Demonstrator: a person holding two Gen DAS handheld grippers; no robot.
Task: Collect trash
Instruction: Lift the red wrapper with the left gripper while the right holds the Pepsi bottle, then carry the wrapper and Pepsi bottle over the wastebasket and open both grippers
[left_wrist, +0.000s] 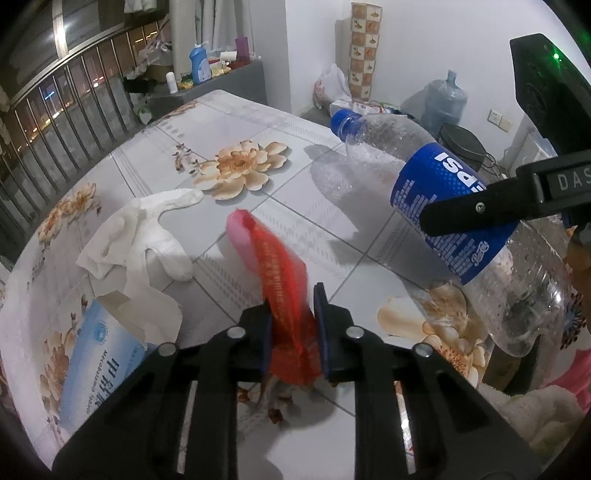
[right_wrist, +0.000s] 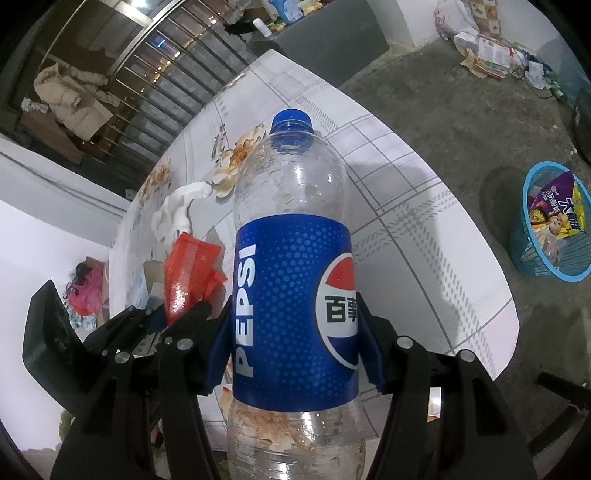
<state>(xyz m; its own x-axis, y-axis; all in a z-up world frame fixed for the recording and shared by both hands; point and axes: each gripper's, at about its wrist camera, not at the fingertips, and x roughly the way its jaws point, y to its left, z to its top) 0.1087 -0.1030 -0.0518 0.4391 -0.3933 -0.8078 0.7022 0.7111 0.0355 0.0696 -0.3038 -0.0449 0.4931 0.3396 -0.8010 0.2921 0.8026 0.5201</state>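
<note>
Floral tablecloth (left_wrist: 236, 122) fills the left wrist view, where the left gripper (left_wrist: 292, 325) pinches a red mesh bag (left_wrist: 284, 280) above crumpled tissue (left_wrist: 140, 229). From the right wrist, the right gripper (right_wrist: 295, 328) clamps an empty Pepsi bottle (right_wrist: 291, 288) over the table; a blue trash basket (right_wrist: 554, 236) sits on the floor, well apart.

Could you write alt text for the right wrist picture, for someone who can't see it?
A two-finger right gripper clamps an empty Pepsi bottle by its blue label, above a floral table. To the left, the left gripper holds a red mesh bag; a blue basket of wrappers sits on the floor at right.
</note>
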